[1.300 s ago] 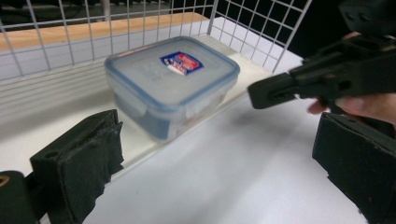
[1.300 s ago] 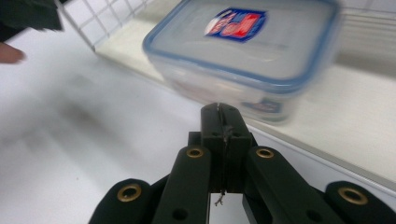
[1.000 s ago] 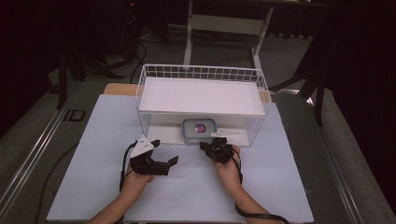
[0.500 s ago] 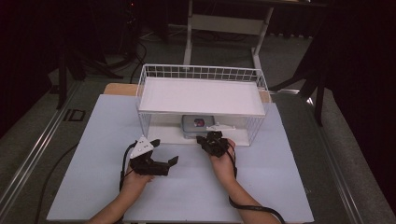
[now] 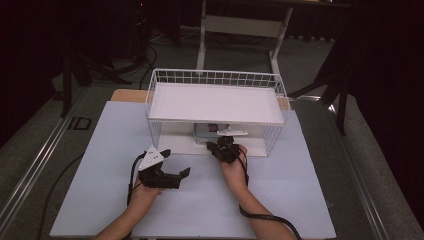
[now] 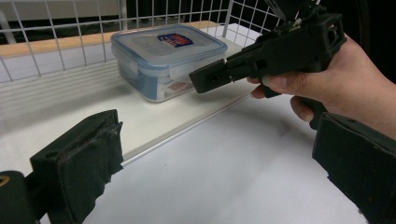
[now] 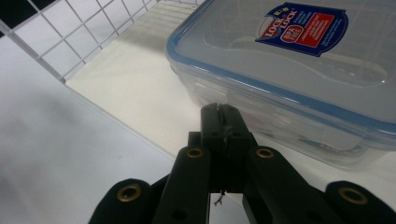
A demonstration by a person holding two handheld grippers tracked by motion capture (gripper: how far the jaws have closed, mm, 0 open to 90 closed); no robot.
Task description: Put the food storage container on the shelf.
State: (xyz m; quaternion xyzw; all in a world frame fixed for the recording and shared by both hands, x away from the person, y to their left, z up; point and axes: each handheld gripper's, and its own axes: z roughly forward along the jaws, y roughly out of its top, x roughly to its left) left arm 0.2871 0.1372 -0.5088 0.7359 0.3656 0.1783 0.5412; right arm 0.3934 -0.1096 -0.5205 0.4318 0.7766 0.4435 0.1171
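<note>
A clear lidded container (image 5: 204, 131) with a blue rim and a red and blue label stands on the lower board of a white wire rack (image 5: 215, 102), under its top shelf. My right gripper (image 5: 223, 141) is shut, holds nothing, and points at the container (image 7: 289, 70); its tips (image 7: 219, 116) are right at the near side wall. My left gripper (image 5: 176, 162) rests on the table to the left, jaws wide open and empty. In the left gripper view, its pads (image 6: 79, 158) frame the container (image 6: 163, 56) and the right gripper (image 6: 208, 81).
The rack stands at the back of a white table sheet (image 5: 100, 165), with its lower board's front edge (image 6: 187, 128) just ahead of both grippers. Wire mesh (image 7: 70, 42) closes the rack's sides. Dark floor, cables and a stand lie beyond the table.
My right gripper has moved forward to the rack, and the container has slid farther back under the top shelf. The left gripper has stayed put.
</note>
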